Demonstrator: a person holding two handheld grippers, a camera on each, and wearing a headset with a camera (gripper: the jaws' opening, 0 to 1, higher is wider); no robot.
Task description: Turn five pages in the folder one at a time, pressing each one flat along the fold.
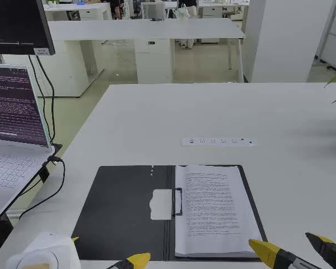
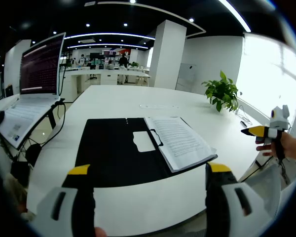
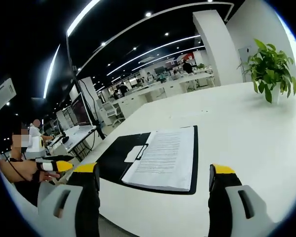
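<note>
An open black folder (image 1: 123,213) lies on the white table, near its front edge. Its left inside cover is bare but for a white clip plate (image 1: 162,204). A stack of printed pages (image 1: 213,207) lies flat on the right half. My left gripper (image 1: 106,250) is open at the folder's near left corner, holding nothing. My right gripper (image 1: 285,242) is open just off the pages' near right corner, also holding nothing. In the left gripper view the open left gripper (image 2: 149,170) faces the folder (image 2: 118,153) and pages (image 2: 180,143). In the right gripper view the right gripper (image 3: 154,169) faces the pages (image 3: 163,158).
An open laptop (image 1: 11,140) on a stand sits at the left, with a monitor (image 1: 17,25) above it and cables (image 1: 56,168) trailing off the table edge. A socket strip (image 1: 218,142) is set into the table beyond the folder. A potted plant (image 2: 222,91) stands at the far right.
</note>
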